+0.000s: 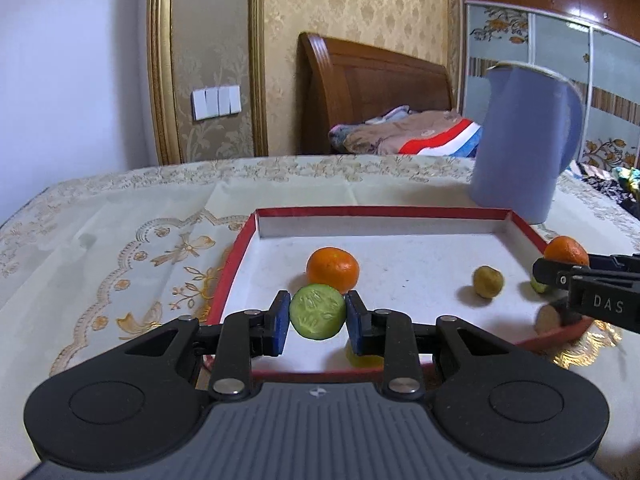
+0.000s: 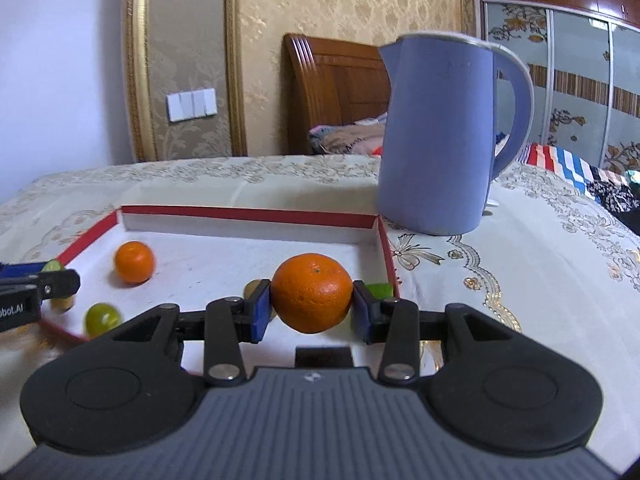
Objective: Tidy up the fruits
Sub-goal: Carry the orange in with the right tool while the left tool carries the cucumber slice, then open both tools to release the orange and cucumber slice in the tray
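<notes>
A shallow red-rimmed white tray [image 1: 248, 236] [image 2: 248, 213] lies on the table. My left gripper [image 1: 318, 314] is shut on a green cucumber piece [image 1: 318, 312] over the tray's near left part. My right gripper [image 2: 312, 304] is shut on an orange mandarin [image 2: 312, 292] above the tray's right side; it shows at the right in the left wrist view [image 1: 566, 250]. A second mandarin [image 1: 333, 269] [image 2: 134, 261] rests in the tray. A small yellow-green fruit [image 1: 488, 281] and a green one [image 2: 102, 318] also lie in it.
A blue kettle [image 1: 524, 140] [image 2: 440, 136] stands just behind the tray's far right corner. The table carries a cream embroidered cloth [image 1: 120, 248]. A green piece [image 2: 379, 290] lies by the tray's right rim. A bed is behind the table.
</notes>
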A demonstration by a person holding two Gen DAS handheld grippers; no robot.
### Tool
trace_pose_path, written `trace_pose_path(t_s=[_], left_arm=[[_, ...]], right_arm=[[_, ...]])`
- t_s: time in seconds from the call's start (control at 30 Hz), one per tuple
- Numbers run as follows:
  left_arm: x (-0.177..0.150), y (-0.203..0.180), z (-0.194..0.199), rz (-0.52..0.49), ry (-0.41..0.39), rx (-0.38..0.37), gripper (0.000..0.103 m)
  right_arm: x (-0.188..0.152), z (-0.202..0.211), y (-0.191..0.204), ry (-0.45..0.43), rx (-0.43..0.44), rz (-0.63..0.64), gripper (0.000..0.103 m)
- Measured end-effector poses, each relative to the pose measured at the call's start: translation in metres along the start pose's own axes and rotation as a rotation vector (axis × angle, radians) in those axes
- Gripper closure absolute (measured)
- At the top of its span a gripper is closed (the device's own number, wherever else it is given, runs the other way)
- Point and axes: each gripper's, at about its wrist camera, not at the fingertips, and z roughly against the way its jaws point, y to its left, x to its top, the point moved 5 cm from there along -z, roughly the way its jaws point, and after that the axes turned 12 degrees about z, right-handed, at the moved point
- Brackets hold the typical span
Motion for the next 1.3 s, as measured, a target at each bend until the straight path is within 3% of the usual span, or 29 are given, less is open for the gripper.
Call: trace_pose_path(t_s=[0.23,0.47,0.7,0.73,0.8,0.87,0.9,0.97,1.03,1.3], left_arm=[[0.002,0.007,-0.033,0.031,0.053,0.061,0.074],[0.004,0.009,-0.044,0.045,0.039,0.090,0.074],[0.003,0.005,-0.050,0.018,0.035,0.095,0.074],[0.003,0.004,-0.049,0.015,0.030,0.099,0.074],[0.003,0.005,-0.048,0.013,0.018,0.113,0.074],[0.003,0.007,-0.046,0.025,0.011,0.113,0.067],[0.003,0.008,-0.046,0.028,0.008,0.108,0.063],[0.003,0.010,-0.044,0.040,-0.002,0.118,0.033],[0.003,0.011,-0.039,0.046,-0.040,0.122,0.030],[-0.002,0.012,-0.020,0.030,-0.079,0.109,0.029]], right_arm=[[0.013,-0.040,-0.005,0.053,-0.018,-0.026,0.064],[0.015,-0.075,-0.001,0.125,-0.020,-0.033,0.064],[0.014,-0.078,-0.003,0.130,-0.013,-0.038,0.062],[0.014,-0.077,-0.003,0.124,-0.006,-0.048,0.059],[0.016,-0.073,-0.004,0.102,-0.018,-0.052,0.033],[0.018,-0.066,-0.004,0.064,-0.057,-0.038,0.017],[0.020,-0.062,-0.003,0.044,-0.069,-0.026,0.017],[0.020,-0.057,-0.001,0.023,-0.078,-0.012,0.014],[0.019,-0.053,-0.001,0.015,-0.077,-0.027,0.008],[0.012,-0.039,-0.008,0.001,-0.072,-0.060,0.008]])
